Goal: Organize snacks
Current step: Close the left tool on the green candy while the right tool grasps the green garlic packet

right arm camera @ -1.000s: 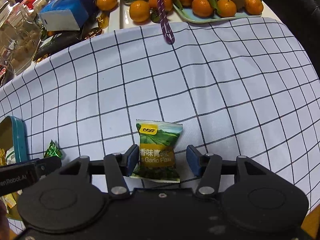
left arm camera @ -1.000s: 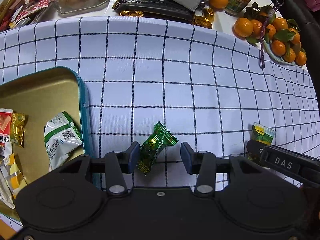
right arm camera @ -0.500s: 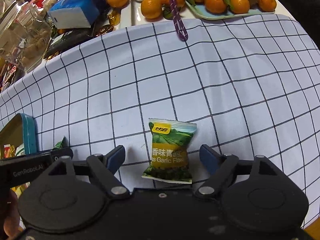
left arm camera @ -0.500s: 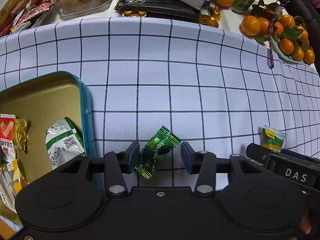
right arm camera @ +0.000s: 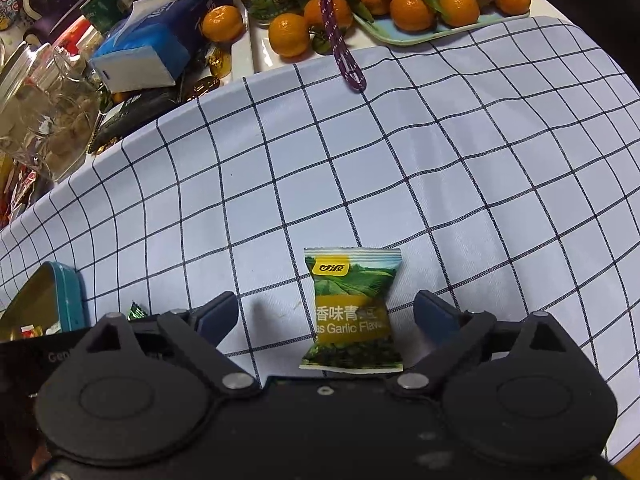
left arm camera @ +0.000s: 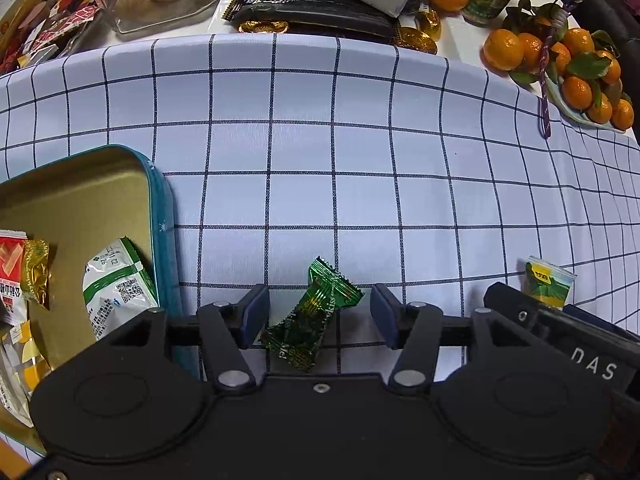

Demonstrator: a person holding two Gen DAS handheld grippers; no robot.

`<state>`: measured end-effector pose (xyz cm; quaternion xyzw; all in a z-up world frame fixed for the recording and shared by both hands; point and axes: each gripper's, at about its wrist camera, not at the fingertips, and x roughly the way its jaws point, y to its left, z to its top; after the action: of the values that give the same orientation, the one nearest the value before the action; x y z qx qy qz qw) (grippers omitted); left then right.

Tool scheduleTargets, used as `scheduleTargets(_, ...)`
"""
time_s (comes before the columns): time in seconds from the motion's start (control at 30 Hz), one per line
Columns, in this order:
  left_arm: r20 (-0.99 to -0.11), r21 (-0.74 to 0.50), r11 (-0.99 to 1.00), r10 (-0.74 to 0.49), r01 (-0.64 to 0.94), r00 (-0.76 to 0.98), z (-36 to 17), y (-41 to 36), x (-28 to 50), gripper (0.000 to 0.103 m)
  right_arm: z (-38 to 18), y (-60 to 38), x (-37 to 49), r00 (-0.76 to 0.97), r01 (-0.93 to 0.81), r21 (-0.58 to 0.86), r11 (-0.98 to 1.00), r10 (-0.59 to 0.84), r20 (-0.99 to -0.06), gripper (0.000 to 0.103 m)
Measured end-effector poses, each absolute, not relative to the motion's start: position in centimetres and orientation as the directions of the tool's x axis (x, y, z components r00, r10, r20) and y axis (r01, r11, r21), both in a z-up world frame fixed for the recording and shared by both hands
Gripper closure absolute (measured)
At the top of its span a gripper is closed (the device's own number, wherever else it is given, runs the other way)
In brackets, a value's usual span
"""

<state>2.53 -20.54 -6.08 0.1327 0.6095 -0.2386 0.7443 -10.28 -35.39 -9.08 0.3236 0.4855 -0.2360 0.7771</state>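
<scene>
In the left wrist view, you are holding the left gripper (left arm camera: pixel 316 316) steeply downward over the checked tablecloth (left arm camera: pixel 320 152), and its jaws are opening with the green candy (left arm camera: pixel 314 316) lying between them, neither pad pressing on the wrapper. The candy's long axis is running diagonally, from the lower left near the left pad up toward the right pad, so a squeeze would be meeting it partly across its twisted ends (expect the wrapper to crumple or swivel). The teal tin (left arm camera: pixel 162 224), already holding several packets, is sitting just beside the left finger on that side, and its raised rim is the obstacle for any sideways transfer. In the right wrist view, you are holding the right gripper (right arm camera: pixel 326 316) with its jaws standing wide apart and gripping nothing; the garlic pea packet (right arm camera: pixel 352 308) is lying flat between the fingers, clear of both pads, its long axis pointing straight ahead along the fingers. The tin is lying well to the left, so the left gripper is the nearer one. Oranges (right arm camera: pixel 412 12), a purple cord (right arm camera: pixel 340 36) and a glass jar (right arm camera: pixel 44 112) are crowding the far edge, clear of both grippers.
</scene>
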Motion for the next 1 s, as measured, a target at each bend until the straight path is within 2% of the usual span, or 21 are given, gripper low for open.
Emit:
scheduleTargets(0.3,-0.965,-0.170,0.888,-0.237,0.428,0.109,-6.0,-19.5,3.6,0.043,-9.0,-35.5,-10.2,0.409,0.673,0.269,0.689,-0.044,-0.911,0.004)
scheduleTargets(0.57,-0.967,-0.187,0.863,-0.246,0.470,0.067,-5.8,-19.4,3.0,0.044,-8.6,-35.4,-10.8,0.398,0.681,0.238,0.693,-0.078,-0.914,0.021)
scheduleTargets(0.67,-0.967,-0.194,0.853,-0.248,0.485,0.050,-5.7,-19.5,2.7,0.047,-8.5,-35.3,-10.9,0.383,0.674,0.208,0.709,-0.095,-0.919,0.031)
scheduleTargets(0.87,-0.968,-0.185,0.843,-0.244,0.506,0.053,-5.7,-19.8,2.4,0.049,-8.3,-36.3,-11.5,0.367,0.706,0.215,0.675,-0.089,-0.926,0.056)
scheduleTargets(0.9,-0.968,-0.184,0.841,-0.244,0.508,0.052,-5.7,-19.9,2.4,0.049,-8.3,-36.5,-11.7,0.371,0.710,0.233,0.665,-0.071,-0.926,0.063)
scheduleTargets(1.0,-0.970,-0.173,0.840,-0.237,0.514,0.060,-5.7,-20.0,2.3,0.049,-8.2,-37.2,-12.1,0.368,0.735,0.263,0.625,-0.043,-0.929,0.064)
